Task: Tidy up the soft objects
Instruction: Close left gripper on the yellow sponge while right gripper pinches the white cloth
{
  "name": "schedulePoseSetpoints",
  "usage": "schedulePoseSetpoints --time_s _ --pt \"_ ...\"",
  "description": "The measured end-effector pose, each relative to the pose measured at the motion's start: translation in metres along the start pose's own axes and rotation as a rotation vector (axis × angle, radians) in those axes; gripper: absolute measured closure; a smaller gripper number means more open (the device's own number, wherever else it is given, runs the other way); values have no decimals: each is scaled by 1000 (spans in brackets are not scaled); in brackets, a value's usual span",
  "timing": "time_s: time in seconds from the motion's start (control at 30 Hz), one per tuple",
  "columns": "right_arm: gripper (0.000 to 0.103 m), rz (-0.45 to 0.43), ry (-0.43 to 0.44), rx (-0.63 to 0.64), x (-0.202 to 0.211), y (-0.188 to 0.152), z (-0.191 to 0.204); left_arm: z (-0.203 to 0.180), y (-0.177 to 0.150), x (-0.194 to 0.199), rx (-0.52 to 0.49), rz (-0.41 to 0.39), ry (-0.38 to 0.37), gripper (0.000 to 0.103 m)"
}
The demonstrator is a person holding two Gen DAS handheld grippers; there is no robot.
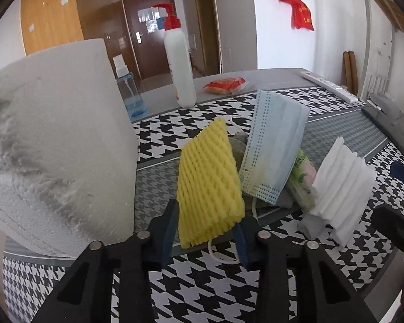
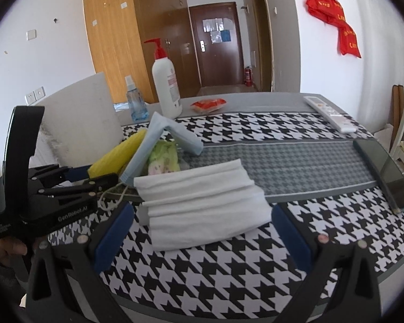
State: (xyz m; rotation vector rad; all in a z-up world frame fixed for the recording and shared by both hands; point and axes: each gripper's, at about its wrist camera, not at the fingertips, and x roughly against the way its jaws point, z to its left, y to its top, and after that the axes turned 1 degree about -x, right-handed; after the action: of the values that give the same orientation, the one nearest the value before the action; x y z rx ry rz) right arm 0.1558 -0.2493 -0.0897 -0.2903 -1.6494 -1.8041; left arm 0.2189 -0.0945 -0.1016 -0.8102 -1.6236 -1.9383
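My left gripper [image 1: 206, 232] is shut on a yellow foam net sleeve [image 1: 208, 185], which stands tilted between its blue pads; it also shows in the right wrist view [image 2: 118, 153]. A blue face mask [image 1: 274, 145] leans on the pile just right of it, over a green tissue pack [image 1: 303, 177]. A folded white cloth [image 1: 342, 185] lies at the right. My right gripper [image 2: 202, 231] is open, its pads either side of the near edge of the white cloth [image 2: 202, 202], not touching it. The left gripper [image 2: 99, 177] appears at the left of that view.
A large white foam block [image 1: 56, 145] stands close on the left. A pump bottle [image 1: 180, 64], a spray bottle [image 1: 129, 91] and a red snack packet [image 1: 225, 84] sit at the back. A remote [image 2: 328, 113] and a phone [image 2: 385, 172] lie at the right of the houndstooth table [image 2: 282, 129].
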Motion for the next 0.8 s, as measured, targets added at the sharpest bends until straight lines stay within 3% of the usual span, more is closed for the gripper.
schedulePoseSetpoints --time_s 0.2,0.33,0.8 --pt "0 11 -5 0 -4 0 1 8 0 4 37 -25 -16 87" --pt "0 25 -7 1 -8 2 2 11 1 4 45 -35 -31 92" --pt "10 154 -81 46 -34 2 10 16 -6 34 48 -143 -132 92"
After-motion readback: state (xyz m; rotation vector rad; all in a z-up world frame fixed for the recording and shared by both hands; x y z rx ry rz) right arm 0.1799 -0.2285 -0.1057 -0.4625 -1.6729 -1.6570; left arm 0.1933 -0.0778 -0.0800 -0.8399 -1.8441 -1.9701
